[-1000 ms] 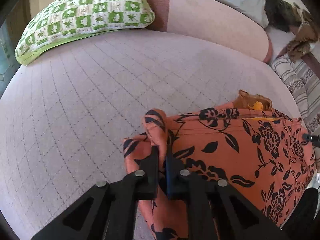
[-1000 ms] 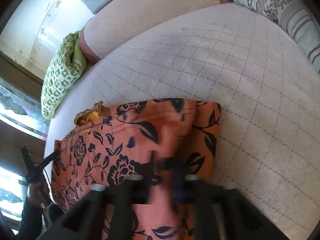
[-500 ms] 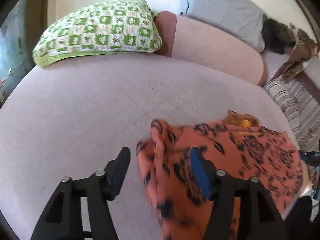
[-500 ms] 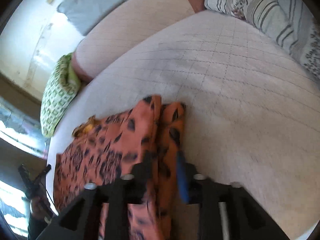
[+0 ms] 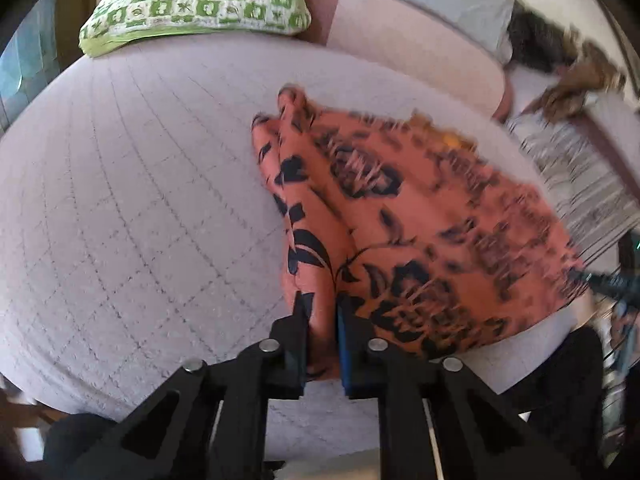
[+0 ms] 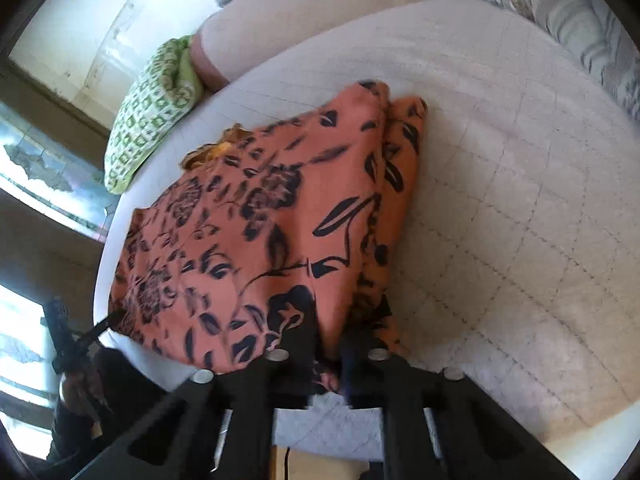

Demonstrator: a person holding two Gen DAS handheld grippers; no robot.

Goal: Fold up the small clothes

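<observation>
An orange garment with black flowers (image 5: 400, 216) lies folded on the pale quilted bed (image 5: 140, 200). A doubled fold runs along its left side in the left wrist view. My left gripper (image 5: 323, 304) sits at the near end of that fold, its jaws closing with the fabric pinched between the pads. In the right wrist view the garment (image 6: 260, 220) spreads to the left, its folded edge on the right. My right gripper (image 6: 326, 340) is at the near end of that edge, jaws closing tight on the cloth. A yellow lining peeks out at the garment's far edge (image 5: 452, 136).
A green checked pillow (image 5: 192, 4) and a pink bolster (image 5: 400, 48) lie at the far side of the bed. A striped cloth (image 5: 576, 184) and a brown cloth (image 5: 576, 84) lie at the right. The bed's front edge (image 6: 580, 440) runs just under both grippers.
Both grippers opened and let go of the garment's far part, drew back toward the bed's front edge, and closed again on the cloth nearer to me.
</observation>
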